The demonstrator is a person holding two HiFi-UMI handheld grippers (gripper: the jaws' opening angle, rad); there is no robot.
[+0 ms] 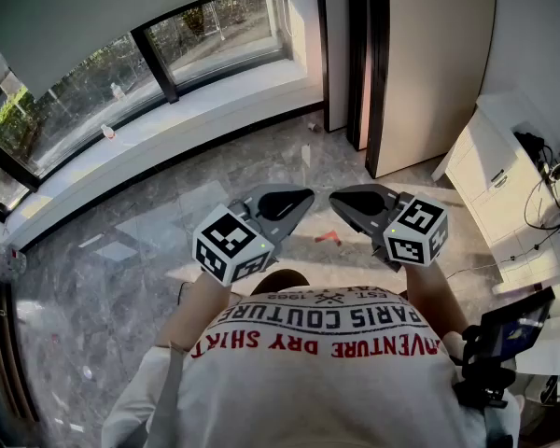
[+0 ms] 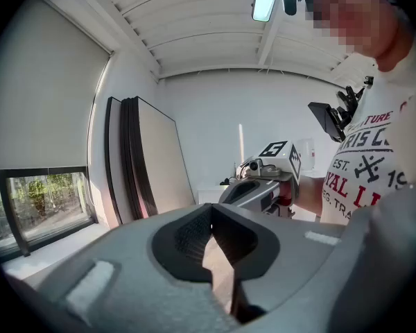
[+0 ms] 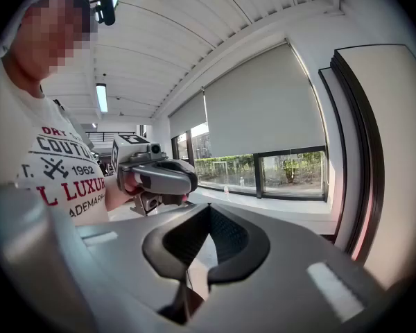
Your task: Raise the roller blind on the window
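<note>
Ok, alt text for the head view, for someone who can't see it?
The left tongs and right tongs, both shut and empty, are held side by side before the person's chest, above a stone floor. Beyond, a grey roller blind covers the upper part of a curved window.

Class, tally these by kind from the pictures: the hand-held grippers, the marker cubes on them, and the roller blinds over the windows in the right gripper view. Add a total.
Grippers: 2 (left gripper, right gripper)
Marker cubes: 2 (left cube, right cube)
Roller blinds: 2 (near blind, far blind)
Total: 6
</note>
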